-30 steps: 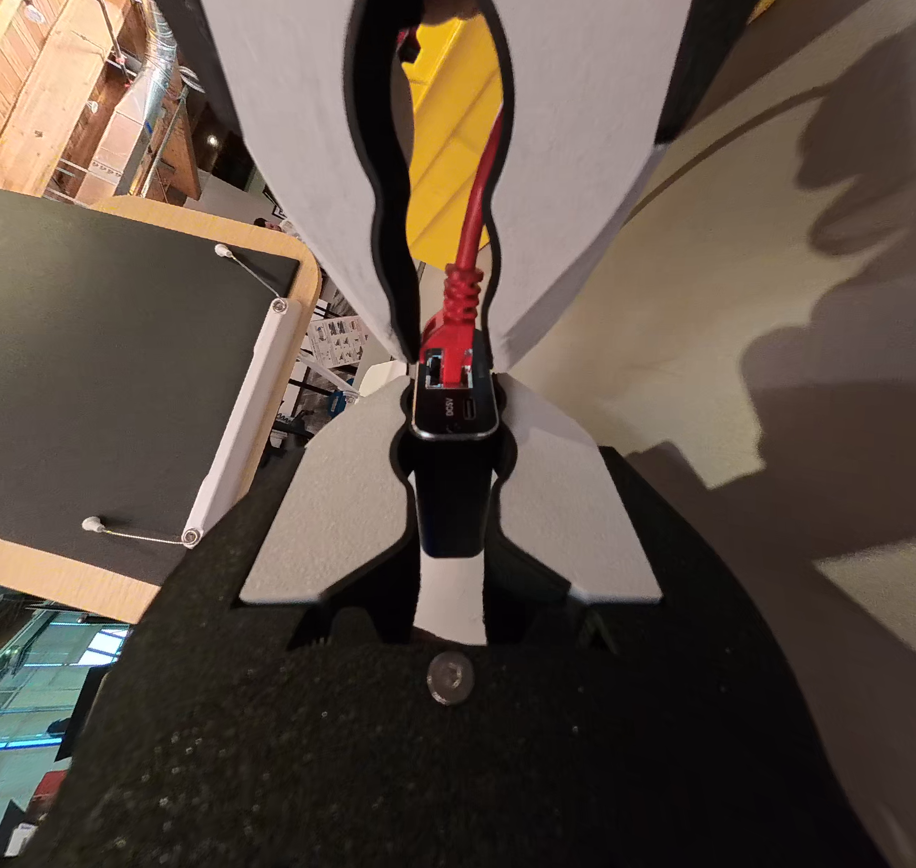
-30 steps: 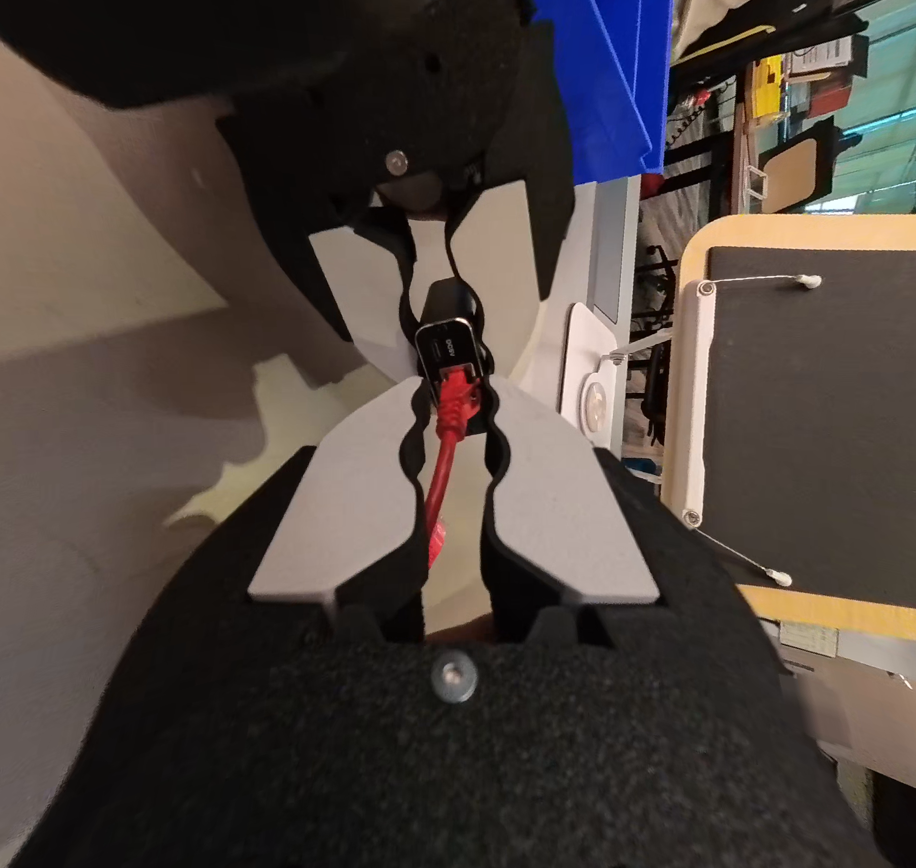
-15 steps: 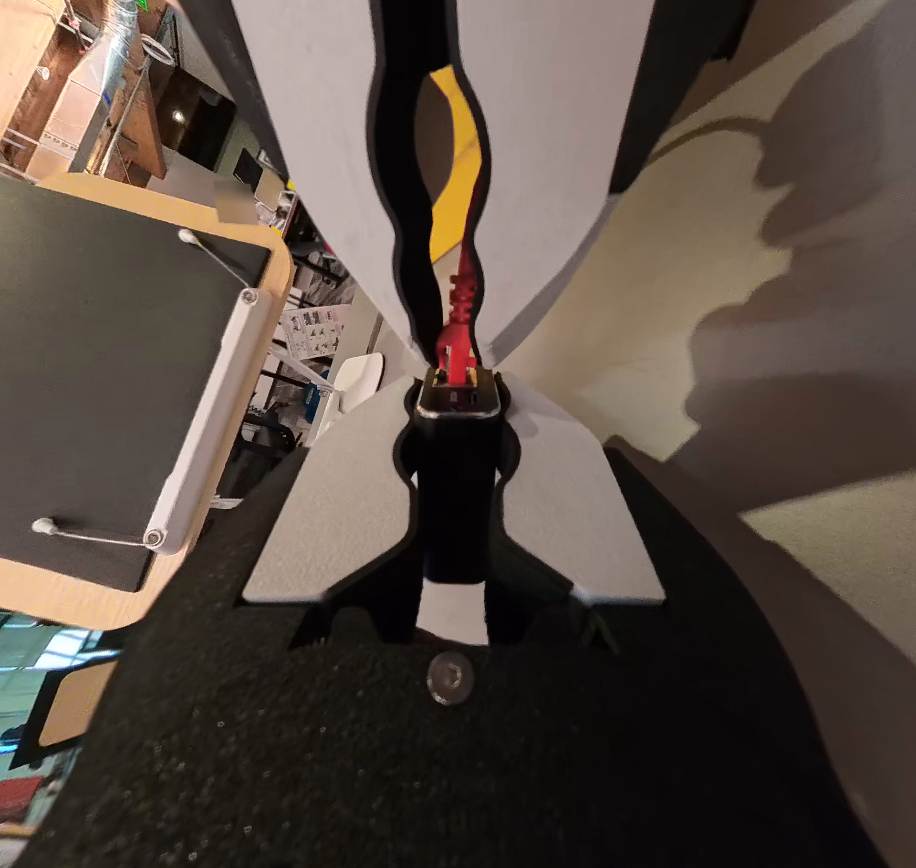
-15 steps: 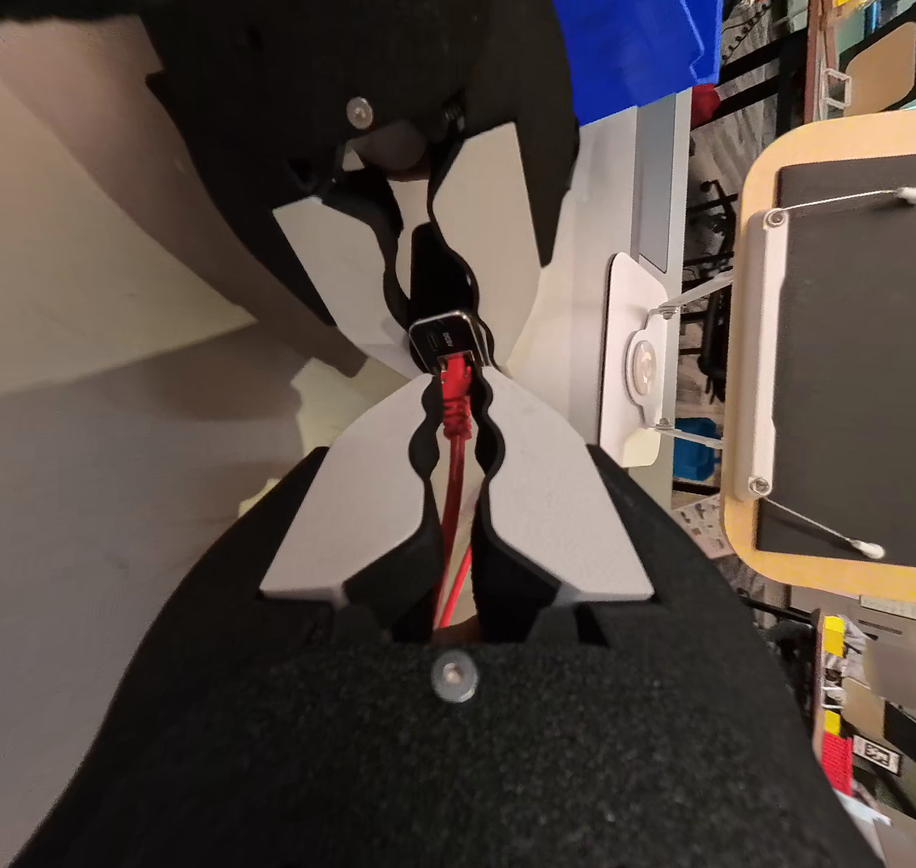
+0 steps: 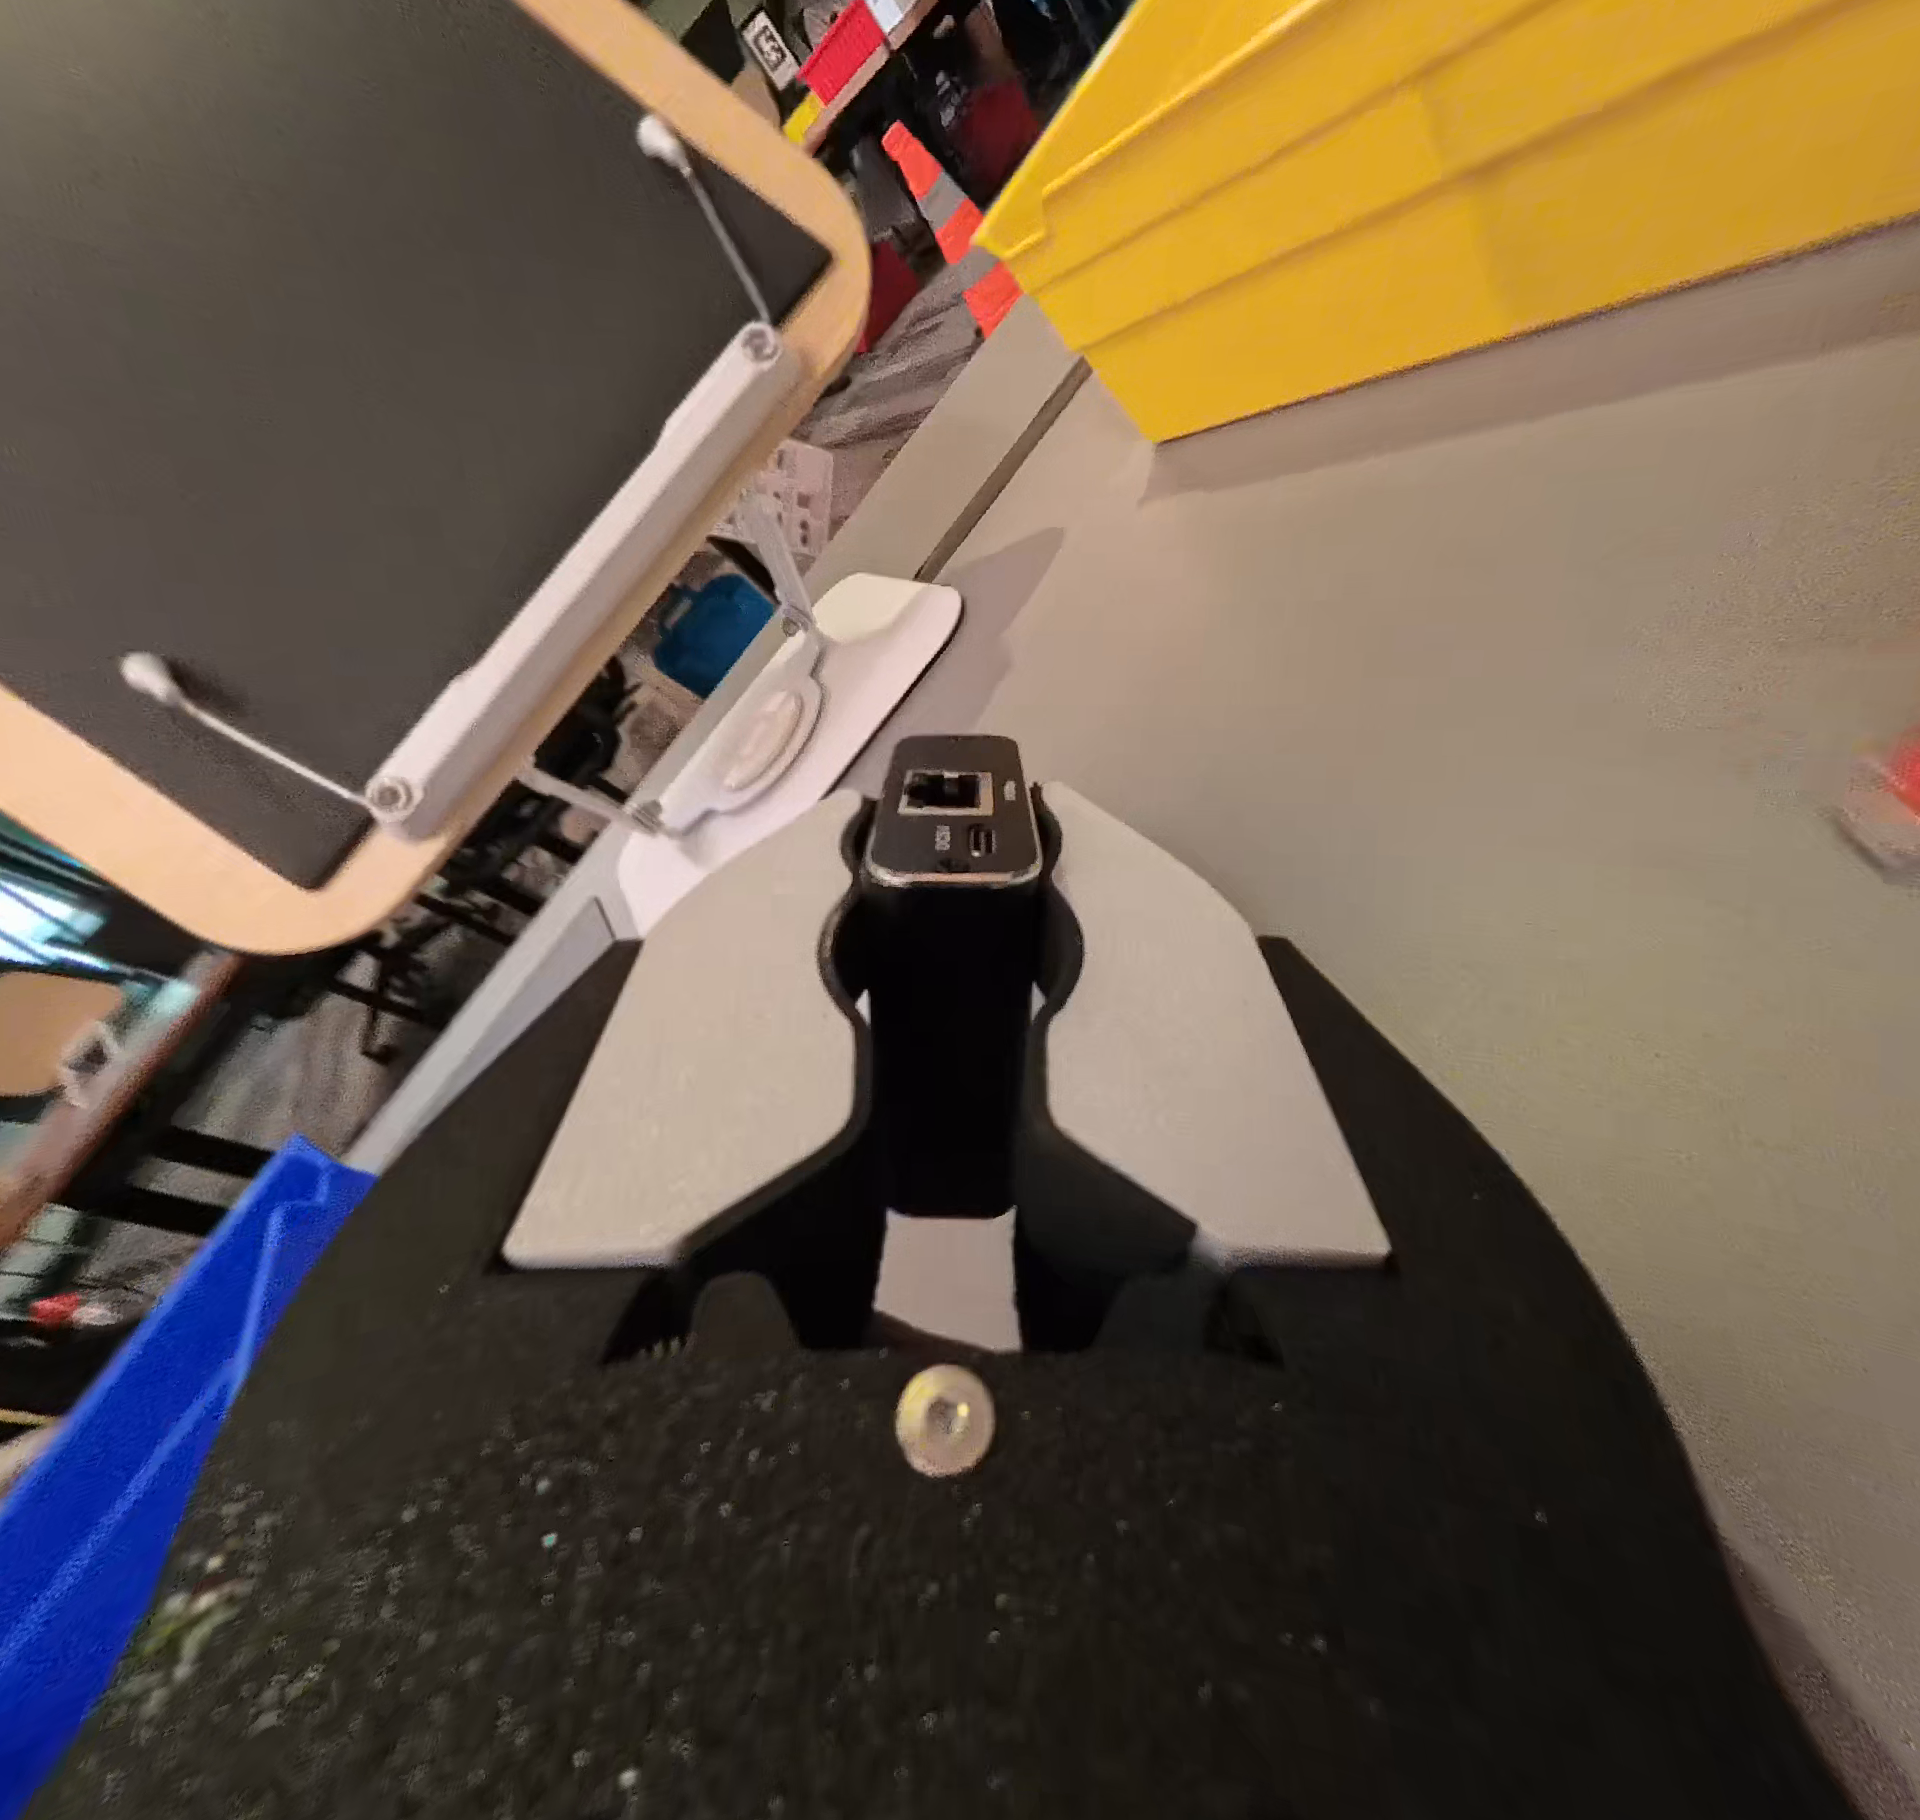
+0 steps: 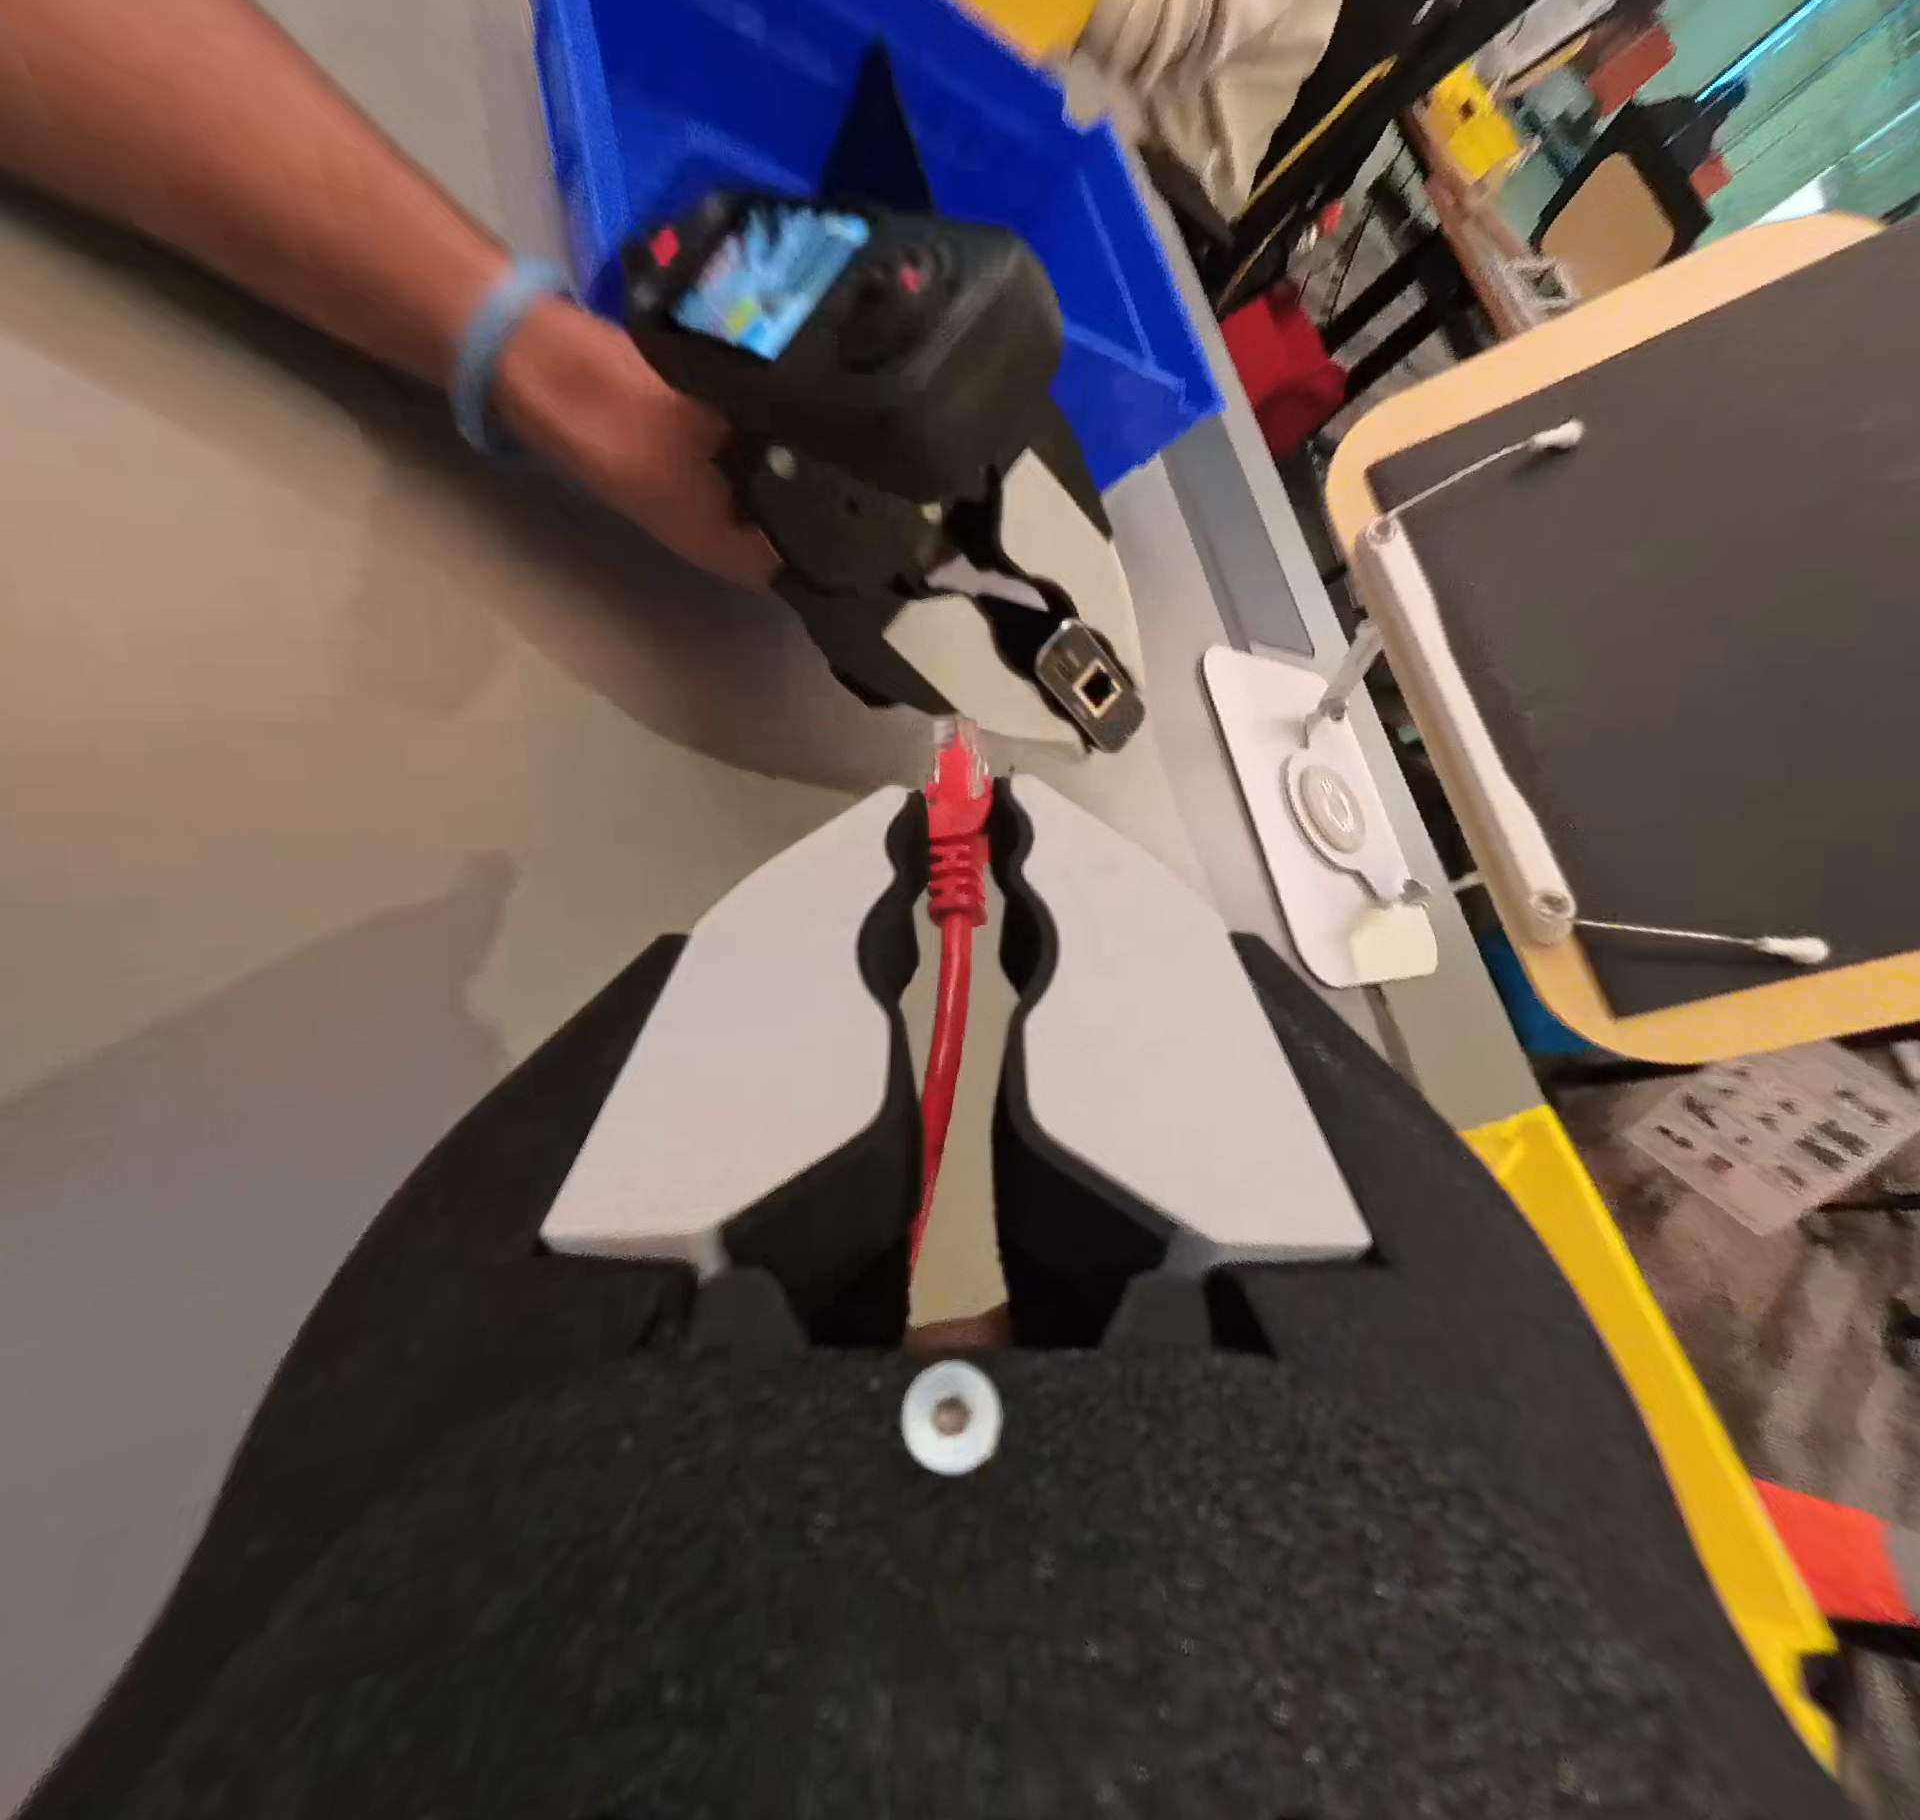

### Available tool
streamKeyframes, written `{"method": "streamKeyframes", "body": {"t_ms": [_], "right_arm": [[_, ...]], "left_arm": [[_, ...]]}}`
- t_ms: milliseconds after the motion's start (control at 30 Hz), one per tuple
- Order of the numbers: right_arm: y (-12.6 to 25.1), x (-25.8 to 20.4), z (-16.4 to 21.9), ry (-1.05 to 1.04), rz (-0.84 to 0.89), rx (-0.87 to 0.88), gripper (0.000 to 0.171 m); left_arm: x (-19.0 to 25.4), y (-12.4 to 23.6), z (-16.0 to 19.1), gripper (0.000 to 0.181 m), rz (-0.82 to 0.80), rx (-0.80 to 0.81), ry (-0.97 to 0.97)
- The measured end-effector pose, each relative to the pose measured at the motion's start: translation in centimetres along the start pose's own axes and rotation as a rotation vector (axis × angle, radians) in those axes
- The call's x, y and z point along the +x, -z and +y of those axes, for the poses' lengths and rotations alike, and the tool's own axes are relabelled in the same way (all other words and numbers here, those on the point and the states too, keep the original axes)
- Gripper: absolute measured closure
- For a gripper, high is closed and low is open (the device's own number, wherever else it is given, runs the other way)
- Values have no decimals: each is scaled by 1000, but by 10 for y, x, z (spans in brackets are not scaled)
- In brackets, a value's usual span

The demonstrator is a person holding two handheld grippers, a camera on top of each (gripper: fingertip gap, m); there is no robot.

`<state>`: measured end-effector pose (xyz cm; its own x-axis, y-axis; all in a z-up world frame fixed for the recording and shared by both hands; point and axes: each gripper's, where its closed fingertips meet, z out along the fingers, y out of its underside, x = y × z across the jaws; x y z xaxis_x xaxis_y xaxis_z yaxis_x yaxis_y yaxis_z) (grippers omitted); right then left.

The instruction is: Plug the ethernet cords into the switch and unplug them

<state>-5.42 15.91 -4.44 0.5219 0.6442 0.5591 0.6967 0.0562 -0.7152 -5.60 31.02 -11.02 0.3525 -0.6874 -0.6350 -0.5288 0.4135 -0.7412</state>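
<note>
A pale grey tabletop carries a yellow bin and a blue bin; beyond its edge stands a wood-rimmed black board before cluttered shelving.

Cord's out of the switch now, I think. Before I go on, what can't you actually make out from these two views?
- Red cord: its far end is hidden behind the right gripper body, right wrist view.
- Switch: its rear is covered by the left gripper; any other ports are unseen.
- Reddish object on the table: motion-blurred and cut off by the right edge, left wrist view.
</note>
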Motion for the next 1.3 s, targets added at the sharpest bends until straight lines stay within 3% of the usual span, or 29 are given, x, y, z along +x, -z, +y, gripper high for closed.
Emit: {"method": "streamKeyframes", "body": {"t_ms": [67, 167, 300, 367, 467, 567, 733, 800, 933, 1067, 1133, 1300], "right_arm": [[8, -4, -9, -104, 41, 82, 160], [-1, -29, 10, -129, 77, 66, 159], [-26, -108, 23, -4, -24, -48, 159], [-28, -121, 28, 96, -6, -137, 159], [0, -78, 12, 102, 134, -120, 159], [55, -3, -8, 87, 329, -78, 159], [134, 104, -7, 232, 537, -179, 159], [137, 131, 15, 295, 534, -260, 159], [99, 147, 84, 242, 348, -350, 159], [58, 141, 177, 213, 234, -491, 159], [45, 125, 216, 82, 134, -591, 158], [38, 114, 226, -269, 15, -616, 154]], "left_arm": [[-6, 1, 3, 155, 9, 7, 73], [-5, 0, 4, 155, 28, 7, 104], [5, 0, 1, 155, 45, 15, 57], [9, 1, -3, 155, 43, 19, 25], [13, 4, -7, 155, 54, 30, 18], [14, 4, -7, 155, 57, 31, 20], [16, 3, -5, 155, 74, 26, 26], [18, 3, -6, 155, 75, 26, 13], [20, 4, -8, 155, 74, 31, -10], [23, 5, -9, 155, 86, 37, -15], [25, 6, -12, 155, 103, 56, -14], [31, 8, -18, 155, 131, 94, -27]]}}
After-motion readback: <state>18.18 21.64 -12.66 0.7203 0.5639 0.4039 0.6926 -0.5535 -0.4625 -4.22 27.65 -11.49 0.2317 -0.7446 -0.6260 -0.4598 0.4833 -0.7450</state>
